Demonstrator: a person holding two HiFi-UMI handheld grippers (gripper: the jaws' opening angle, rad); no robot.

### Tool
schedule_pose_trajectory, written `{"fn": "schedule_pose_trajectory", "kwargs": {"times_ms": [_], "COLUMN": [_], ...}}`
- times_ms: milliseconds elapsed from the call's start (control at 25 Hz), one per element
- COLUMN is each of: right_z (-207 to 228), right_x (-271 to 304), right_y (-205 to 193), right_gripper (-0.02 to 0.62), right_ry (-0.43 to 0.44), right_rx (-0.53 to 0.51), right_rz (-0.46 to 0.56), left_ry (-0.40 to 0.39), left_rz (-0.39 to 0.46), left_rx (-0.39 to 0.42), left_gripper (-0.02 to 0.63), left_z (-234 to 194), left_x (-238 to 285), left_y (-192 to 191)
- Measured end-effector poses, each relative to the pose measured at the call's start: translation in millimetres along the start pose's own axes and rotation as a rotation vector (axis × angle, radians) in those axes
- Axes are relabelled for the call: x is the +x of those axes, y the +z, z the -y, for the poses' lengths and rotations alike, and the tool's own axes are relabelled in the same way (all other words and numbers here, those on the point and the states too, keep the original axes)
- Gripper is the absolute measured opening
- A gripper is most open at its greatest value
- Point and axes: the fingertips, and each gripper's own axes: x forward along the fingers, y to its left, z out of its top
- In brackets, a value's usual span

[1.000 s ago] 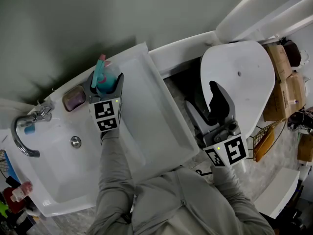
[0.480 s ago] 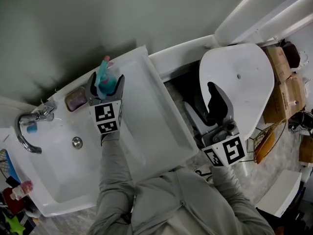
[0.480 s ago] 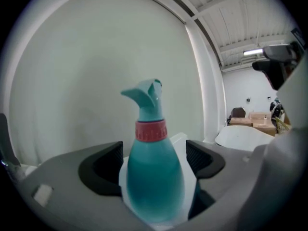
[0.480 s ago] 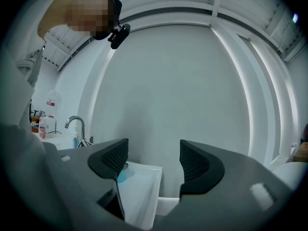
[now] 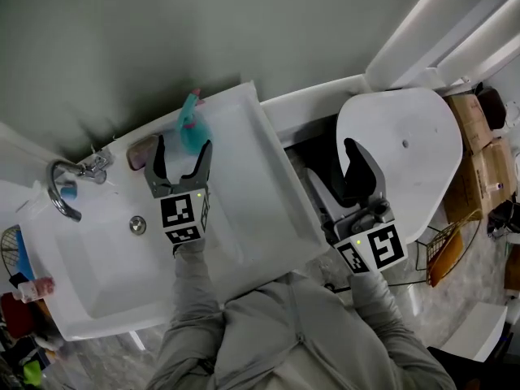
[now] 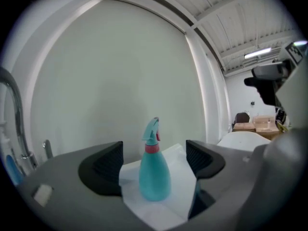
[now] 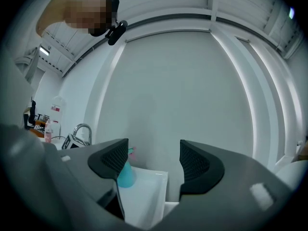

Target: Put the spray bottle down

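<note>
Over at the left a tap curves above the sink, and just beside it the left gripper has its jaws spread wide, gripping nothing. Just past those jaws the teal spray bottle stands upright on the white counter near the wall, clear of both. Farther right, the right gripper hangs with its jaws parted and empty.

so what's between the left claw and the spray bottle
Nothing, just bare white surface. The bottle stands free of the open left claw, as the left gripper view shows.
</note>
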Motion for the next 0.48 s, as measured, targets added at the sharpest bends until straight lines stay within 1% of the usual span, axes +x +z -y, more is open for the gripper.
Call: {"fn": "schedule_pose_trajectory", "kwargs": {"times_ms": [120,280,480], "right_z": [-7,-19,-37], "right_x": [-9,-21,-36], "right_y": [5,8,7], "right_gripper": [0.336,0.335,0.336], "right_ry": [0.018,0.058,0.108], "right_rx": [0.010,0.017,0.036], "right_rz": [0.018,0.024,0.024], "left_ry": [0.026,0.084,0.122], "left_rz": [0.024,0.048,0.079], "left_rx": [0.013,0.014,0.022], "left_gripper": [0.436,0.434,0.434], "left_z": [0,-3,8], "left_x": [-34,-85,-148], "left_y": [16,32,51]}}
